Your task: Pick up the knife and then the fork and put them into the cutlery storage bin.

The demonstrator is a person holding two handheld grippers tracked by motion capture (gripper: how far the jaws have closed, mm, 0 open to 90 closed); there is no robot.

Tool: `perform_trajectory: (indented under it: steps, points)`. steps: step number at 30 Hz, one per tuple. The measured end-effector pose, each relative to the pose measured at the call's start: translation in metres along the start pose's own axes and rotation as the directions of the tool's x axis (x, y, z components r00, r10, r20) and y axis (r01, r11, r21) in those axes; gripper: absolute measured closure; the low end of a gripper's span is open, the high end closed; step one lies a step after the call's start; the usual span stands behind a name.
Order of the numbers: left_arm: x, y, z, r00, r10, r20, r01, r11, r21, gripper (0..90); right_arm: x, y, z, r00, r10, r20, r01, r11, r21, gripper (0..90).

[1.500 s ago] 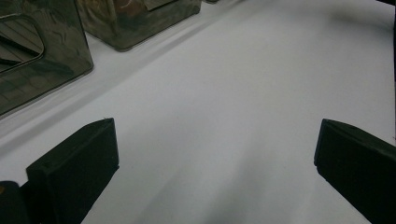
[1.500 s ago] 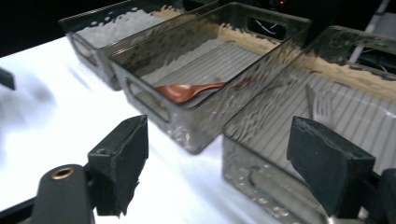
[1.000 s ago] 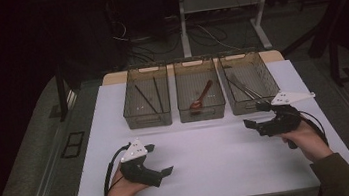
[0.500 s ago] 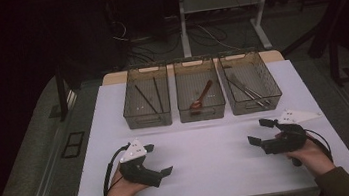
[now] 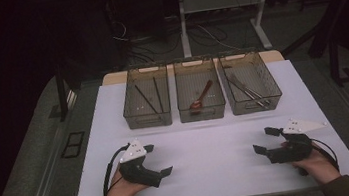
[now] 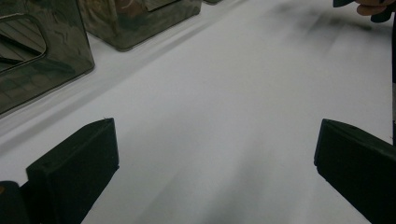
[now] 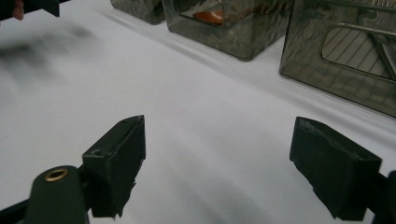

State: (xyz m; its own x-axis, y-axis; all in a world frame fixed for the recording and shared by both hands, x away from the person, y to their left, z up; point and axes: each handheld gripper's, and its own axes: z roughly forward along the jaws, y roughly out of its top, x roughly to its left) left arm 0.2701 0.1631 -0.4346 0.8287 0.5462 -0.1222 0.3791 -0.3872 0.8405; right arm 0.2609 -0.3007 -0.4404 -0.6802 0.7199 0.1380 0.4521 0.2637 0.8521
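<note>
White bench (image 5: 210, 159) bare betw. both hand-held grippers, left (image 5: 157, 159) & right (image 5: 264, 140), jaws spread, nothing held; risk: right snags nearest bin (image 5: 254, 104) reaching utensils (image 5: 247, 89).

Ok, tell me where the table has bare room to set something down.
Freest: the white table between the left gripper and right gripper, in front of the three bins. Narrow bare strips flank the bin row. The back is crowded by bins side by side.

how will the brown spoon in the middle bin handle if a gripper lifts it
The brown spoon looks wooden, so probably stiff and light. Its thin handle leans up across the middle bin, giving the jaws something to pinch, though the heavier bowl end may swing down.
</note>
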Motion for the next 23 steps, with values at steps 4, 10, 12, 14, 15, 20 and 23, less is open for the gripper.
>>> perform_trajectory:
  steps: [4,10,12,14,15,20,23]
  points:
    - [0.0001,-0.0002,0.0005,1.0,-0.001,0.001,0.001,1.0,-0.001,0.0,0.0002,-0.0035,-0.0011,1.0,-0.002,0.007,0.002,1.0,0.008,16.7]
    - [0.0003,-0.0007,0.0009,1.0,0.0,0.003,0.0,1.0,0.005,0.0,-0.0005,-0.0053,-0.0015,0.9999,-0.006,0.008,0.006,1.0,0.018,16.7]
    - [-0.0003,-0.0009,0.0014,1.0,-0.003,0.005,0.003,1.0,0.004,0.0,-0.0004,-0.0055,-0.0013,0.9999,-0.013,0.007,0.013,1.0,0.019,16.7]
    - [-0.0006,-0.0009,0.0019,1.0,-0.003,0.006,0.003,1.0,0.004,0.0,0.0003,-0.0054,-0.0012,0.9998,-0.017,0.007,0.017,1.0,0.023,16.7]
    - [-0.0007,-0.0009,0.0019,1.0,-0.002,0.006,0.002,1.0,0.004,0.0,0.0003,-0.0053,-0.0014,0.9998,-0.018,0.006,0.018,1.0,0.023,16.7]
    - [-0.0007,-0.0011,0.0021,1.0,-0.003,0.005,0.003,1.0,0.002,0.0,0.0005,-0.0054,-0.0012,0.9996,-0.025,0.01,0.024,0.999,0.023,16.7]
    - [-0.0007,-0.001,0.0022,1.0,0.003,0.006,-0.003,1.0,0.008,0.0,0.0008,-0.0052,-0.0014,0.9995,-0.029,0.01,0.029,0.999,0.023,16.7]
